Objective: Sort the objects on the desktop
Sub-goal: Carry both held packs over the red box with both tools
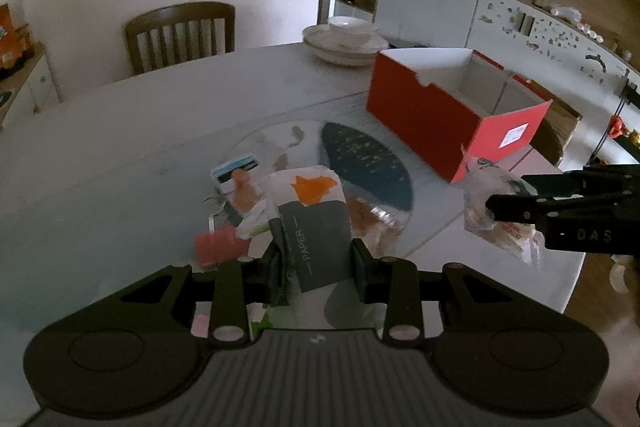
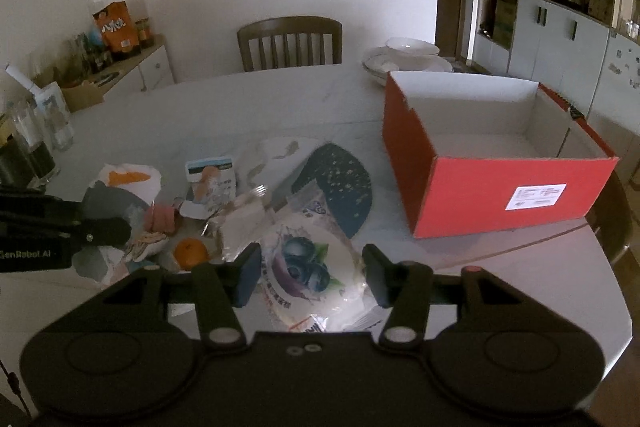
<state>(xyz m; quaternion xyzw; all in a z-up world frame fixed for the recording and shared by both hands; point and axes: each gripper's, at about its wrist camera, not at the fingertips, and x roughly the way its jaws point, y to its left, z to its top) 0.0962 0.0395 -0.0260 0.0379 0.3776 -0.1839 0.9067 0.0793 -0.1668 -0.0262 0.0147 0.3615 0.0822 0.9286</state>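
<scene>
Gripping a blueberry snack packet [image 2: 304, 267], the right gripper [image 2: 312, 273] sits nearer the red box [image 2: 500, 187], ahead-right; the left gripper [image 1: 316, 267] pinches a tissue pack [image 1: 316, 227].

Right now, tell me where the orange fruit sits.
In the right wrist view, the orange fruit lies on the table at lower left, in the clutter, beside the right gripper.
</scene>
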